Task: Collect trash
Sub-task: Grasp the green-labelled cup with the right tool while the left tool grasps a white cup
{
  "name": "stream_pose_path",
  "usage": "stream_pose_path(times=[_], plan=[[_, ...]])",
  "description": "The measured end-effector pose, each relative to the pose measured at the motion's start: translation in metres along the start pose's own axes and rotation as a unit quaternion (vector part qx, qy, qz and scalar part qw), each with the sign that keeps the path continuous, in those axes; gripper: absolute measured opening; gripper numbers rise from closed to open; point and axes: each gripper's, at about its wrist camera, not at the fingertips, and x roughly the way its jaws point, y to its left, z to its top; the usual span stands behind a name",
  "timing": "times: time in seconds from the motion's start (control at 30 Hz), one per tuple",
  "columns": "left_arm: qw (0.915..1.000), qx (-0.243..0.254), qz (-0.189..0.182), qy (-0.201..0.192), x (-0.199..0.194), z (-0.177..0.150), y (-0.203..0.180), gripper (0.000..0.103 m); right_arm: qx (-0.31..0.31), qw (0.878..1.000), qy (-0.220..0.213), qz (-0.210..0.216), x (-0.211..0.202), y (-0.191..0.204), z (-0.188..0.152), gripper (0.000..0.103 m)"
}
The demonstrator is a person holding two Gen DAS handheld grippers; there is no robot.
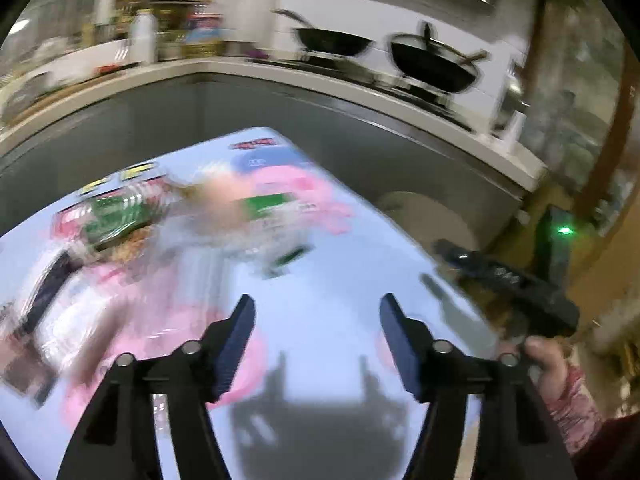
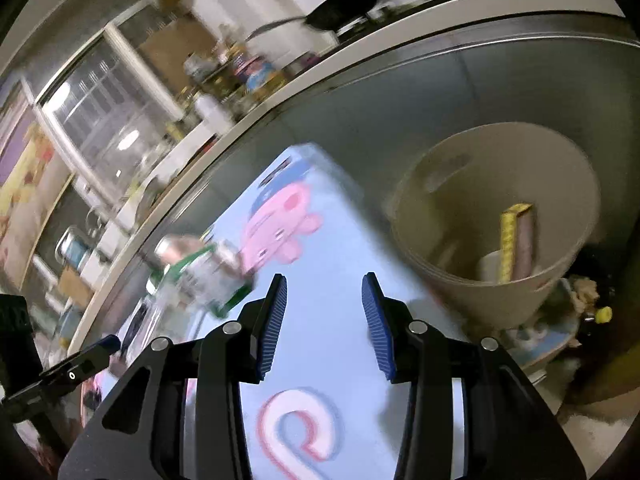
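- The kitchen counter (image 1: pixel 280 76) curves across the back in both views, with grey cabinet fronts below it; two black woks (image 1: pixel 332 42) sit on the stove at its right end, and bottles and jars crowd its left end, all blurred.
- The tabletop (image 1: pixel 340 280) is covered with a pale blue cloth printed with pink cartoon pigs; it fills the middle of both views.
- A beige round trash bin (image 2: pixel 496 280) stands just beyond the tabletop's right edge, seen best from the right wrist. Inside it a brown tube with a yellow strip (image 2: pixel 516 240) stands upright beside something pale.
- The trash pile (image 1: pixel 132 216) lies on the far left part of the tabletop: clear plastic bottles with green labels and a few wrappers, too smeared by blur to count. It is well apart from both grippers and from the bin.
- The left gripper (image 1: pixel 318 344) hangs over the near, bare part of the cloth, its jaws wide apart with nothing between them; its shadow falls on the cloth just below.
- The right gripper (image 2: pixel 324 320) is over the cloth between the pile and the bin, its blue-padded jaws parted about halfway and holding nothing.
- The person's right hand (image 1: pixel 540 360), in a patterned sleeve, grips the right tool at the left view's right edge.
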Motion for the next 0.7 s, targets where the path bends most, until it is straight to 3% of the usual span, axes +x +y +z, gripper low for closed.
stream_pose_path(times=[0.1,0.2,0.23,0.47,0.5,0.53,0.63,0.7], plan=[[0.999,-0.038,0.024,0.004,-0.01,-0.013,0.036,0.068,-0.038,0.999,0.033,0.018,0.022,0.033,-0.004,0.041],[0.9961,-0.084,0.028,0.003,-0.02,-0.028,0.069,0.068,-0.087,0.994,0.052,0.036,0.046,0.068,-0.002,0.065],[0.9954,-0.092,0.028,0.004,-0.021,-0.031,0.074,0.068,-0.099,0.993,0.054,0.04,0.056,0.077,0.0,0.067],[0.9954,-0.093,0.022,0.003,-0.023,-0.028,0.09,0.068,-0.119,0.986,0.104,0.057,0.131,0.107,0.024,0.068],[0.9962,-0.084,0.021,-0.001,-0.022,-0.02,0.087,0.068,-0.115,0.984,0.115,0.066,0.138,0.109,0.024,0.06],[0.9976,-0.066,0.02,-0.01,-0.021,-0.006,0.084,0.068,-0.108,0.982,0.129,0.082,0.143,0.108,0.023,0.043],[0.9993,-0.023,0.019,-0.02,-0.006,0.029,0.078,0.071,-0.115,0.978,0.143,0.102,0.14,0.109,0.014,0.016],[0.9997,-0.003,0.01,-0.02,0.006,0.049,0.075,0.072,-0.127,0.976,0.139,0.108,0.128,0.11,0.008,0.009]])
